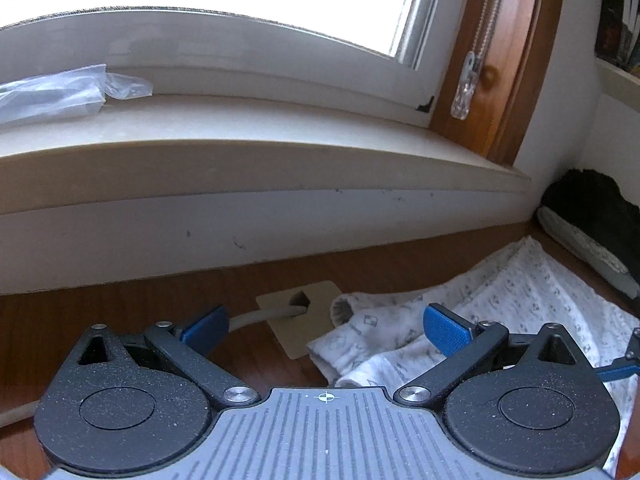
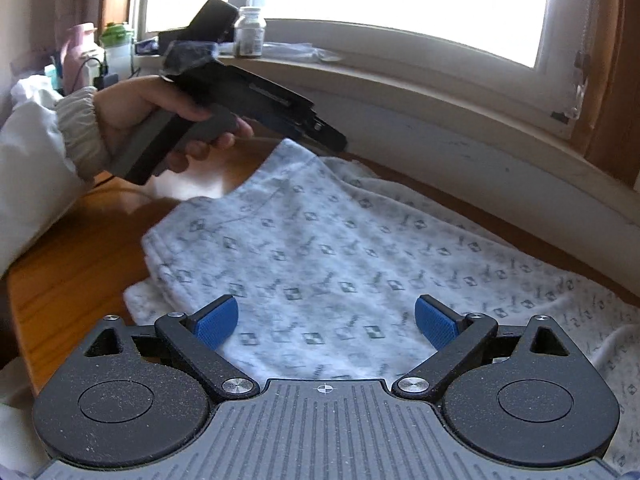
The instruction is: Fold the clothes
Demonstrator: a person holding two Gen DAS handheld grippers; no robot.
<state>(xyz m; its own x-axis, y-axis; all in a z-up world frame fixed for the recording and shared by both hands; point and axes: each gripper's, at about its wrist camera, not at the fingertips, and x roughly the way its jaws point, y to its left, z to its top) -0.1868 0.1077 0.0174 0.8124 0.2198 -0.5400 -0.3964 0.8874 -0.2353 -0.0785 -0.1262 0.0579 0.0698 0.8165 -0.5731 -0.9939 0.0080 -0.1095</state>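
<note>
On the wooden table, the garment lies beneath both gaping tools.

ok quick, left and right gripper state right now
Left gripper: open, holding nothing, raised off the patterned garment.
Right gripper: open, holding nothing, over the same garment.

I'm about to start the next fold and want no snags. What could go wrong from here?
1. A grey cable runs across the wooden table right beside the white patterned garment; the open left gripper could catch it instead of cloth.
2. The garment's far edge lies bunched near the wall, so a fold may trap wrinkles.
3. The open right gripper hangs over mid-fabric, not an edge.
</note>
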